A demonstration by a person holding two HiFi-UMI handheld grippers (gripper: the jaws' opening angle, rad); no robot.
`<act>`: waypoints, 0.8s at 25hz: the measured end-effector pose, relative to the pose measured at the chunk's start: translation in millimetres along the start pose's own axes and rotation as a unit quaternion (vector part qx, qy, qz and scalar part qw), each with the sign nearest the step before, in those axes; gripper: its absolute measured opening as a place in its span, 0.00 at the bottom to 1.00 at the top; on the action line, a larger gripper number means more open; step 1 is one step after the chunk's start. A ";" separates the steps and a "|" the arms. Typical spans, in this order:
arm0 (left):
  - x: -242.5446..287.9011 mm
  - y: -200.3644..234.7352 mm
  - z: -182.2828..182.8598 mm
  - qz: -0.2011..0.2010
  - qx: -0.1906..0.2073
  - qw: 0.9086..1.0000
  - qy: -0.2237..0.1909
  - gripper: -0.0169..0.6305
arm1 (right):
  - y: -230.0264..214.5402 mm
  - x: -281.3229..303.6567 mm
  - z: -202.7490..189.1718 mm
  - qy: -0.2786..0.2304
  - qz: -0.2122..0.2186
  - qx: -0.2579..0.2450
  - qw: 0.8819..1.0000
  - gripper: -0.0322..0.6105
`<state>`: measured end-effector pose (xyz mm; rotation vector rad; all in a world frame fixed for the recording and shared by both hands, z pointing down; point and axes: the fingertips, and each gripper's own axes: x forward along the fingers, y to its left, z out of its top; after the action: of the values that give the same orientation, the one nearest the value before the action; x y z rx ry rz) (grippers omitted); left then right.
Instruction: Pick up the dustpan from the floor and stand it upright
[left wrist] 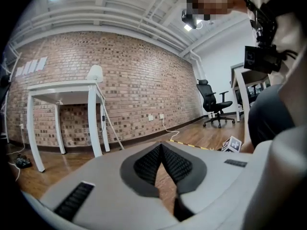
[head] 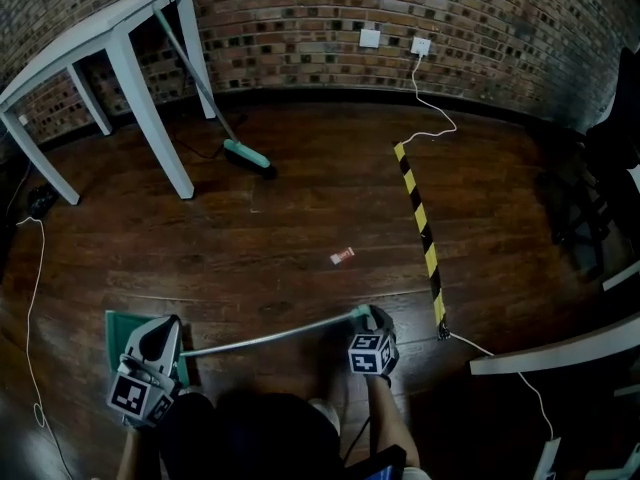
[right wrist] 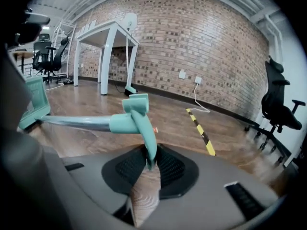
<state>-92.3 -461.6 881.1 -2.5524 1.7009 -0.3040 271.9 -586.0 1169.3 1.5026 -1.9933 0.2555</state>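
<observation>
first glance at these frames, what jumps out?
The long-handled dustpan stretches across the bottom of the head view, its teal handle end pinched between the jaws of the right gripper. Next come the yellow-black tape striping the floor right of centre, and the broom leaning against the white table at upper left.
</observation>
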 end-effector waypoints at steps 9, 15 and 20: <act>-71.3 38.8 12.7 0.021 -0.014 0.999 -0.028 0.03 | -2.9 -78.1 107.7 -0.054 -0.078 -0.004 0.995 0.16; -123.2 56.0 12.4 0.030 -0.029 0.998 -0.047 0.03 | 23.6 -150.9 184.2 -0.103 -0.121 -0.028 0.987 0.17; -162.3 60.9 16.1 0.021 -0.040 0.996 -0.072 0.03 | 54.7 -207.7 233.5 -0.149 -0.140 -0.043 0.978 0.19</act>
<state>-204.8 -337.1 834.5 -2.5209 1.7439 -0.0487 170.7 -518.5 876.3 1.8256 -1.9511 -0.1817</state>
